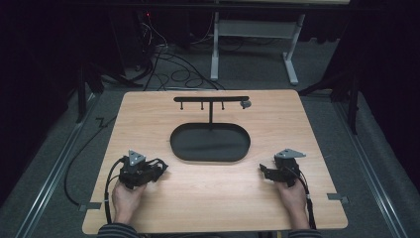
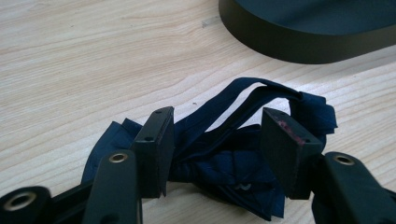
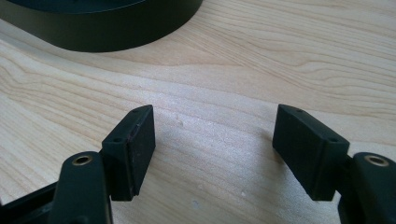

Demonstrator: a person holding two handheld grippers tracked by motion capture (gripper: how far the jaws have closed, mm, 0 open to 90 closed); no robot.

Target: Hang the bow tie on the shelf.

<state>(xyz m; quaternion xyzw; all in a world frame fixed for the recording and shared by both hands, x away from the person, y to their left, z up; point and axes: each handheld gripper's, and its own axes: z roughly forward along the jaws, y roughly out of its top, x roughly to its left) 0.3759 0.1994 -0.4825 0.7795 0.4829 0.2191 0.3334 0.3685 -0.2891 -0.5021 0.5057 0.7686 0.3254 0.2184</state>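
I hold a gripper in each hand, low over the pale wooden table (image 1: pixel 148 124). My left gripper (image 2: pixel 217 149) stands with its jaws spread wide and pressing on nothing; between them, and a little beyond the pads, lies the dark navy fabric bow tie (image 2: pixel 224 154) with its thin strap looping up ahead of the right-hand pad. In the high view the same left gripper (image 1: pixel 157 171) sits with the tie bunched at its tips. My right gripper (image 3: pixel 215 154) is also released, jaws wide apart, with bare wood between and ahead of them; from above I see it (image 1: pixel 265 171) resting on the table.

Beyond both sets of jaws sits the black oval tray (image 1: pixel 188 148), the base of a black T-shaped stand with small hanging pegs (image 1: pixel 211 99).

My judgement: the step in hand is taking hold of the tie. To do it well I should settle the left jaws around the knot at the middle, where the cloth is thickest, not on the loose strap, which would slip or drag. Close slowly, keep the pads level with the table so they don't scrape the wood, and check that both layers are caught before lifting. The right gripper can wait, ready to catch the strap.
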